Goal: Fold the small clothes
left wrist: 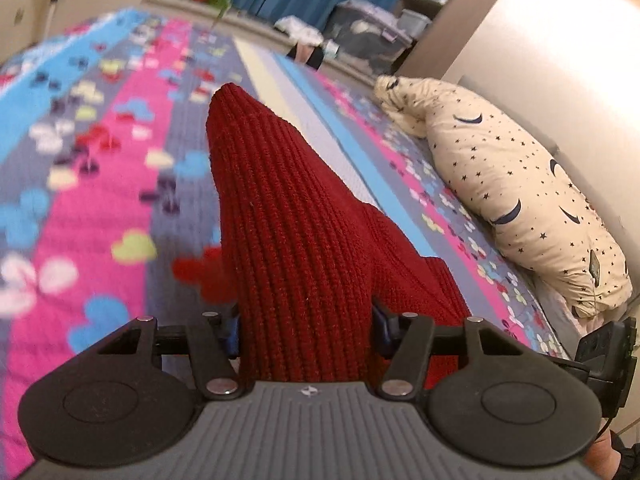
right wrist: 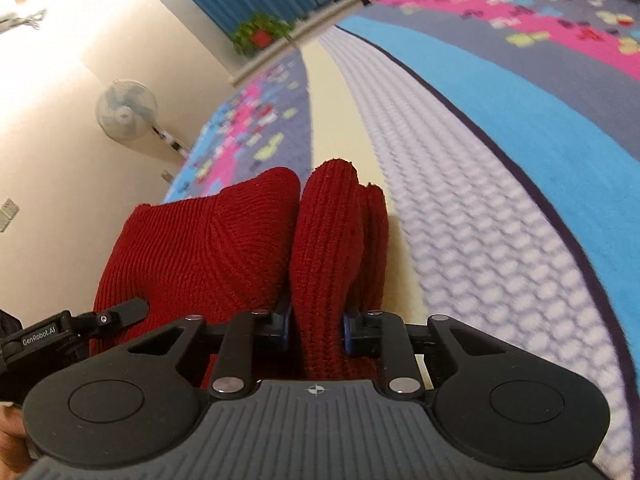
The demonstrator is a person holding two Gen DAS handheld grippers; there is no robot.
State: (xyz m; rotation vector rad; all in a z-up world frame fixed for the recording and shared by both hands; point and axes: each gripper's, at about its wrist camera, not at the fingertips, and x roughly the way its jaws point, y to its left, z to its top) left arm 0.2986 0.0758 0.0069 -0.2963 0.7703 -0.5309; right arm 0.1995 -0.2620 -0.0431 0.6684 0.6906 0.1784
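A dark red ribbed knit garment point(left wrist: 280, 200) rises from between my left gripper's point(left wrist: 306, 328) blue pads and stretches away over the bed. The fabric fills the gap and both pads press on it. In the right wrist view a bunched fold of the same red knit point(right wrist: 328, 240) stands between my right gripper's point(right wrist: 316, 332) pads, which are shut on it. A broader part of the garment point(right wrist: 200, 240) bulges to the left of that fold. How far the garment reaches below the grippers is hidden.
The colourful patterned quilt point(left wrist: 100, 160) covers the bed, with a pale and blue striped band point(right wrist: 480, 160). A cream star-and-moon pillow point(left wrist: 520, 192) lies at the right by the wall. A standing fan point(right wrist: 126, 110), a potted plant point(right wrist: 260, 34) and storage boxes point(left wrist: 372, 28) stand beyond the bed.
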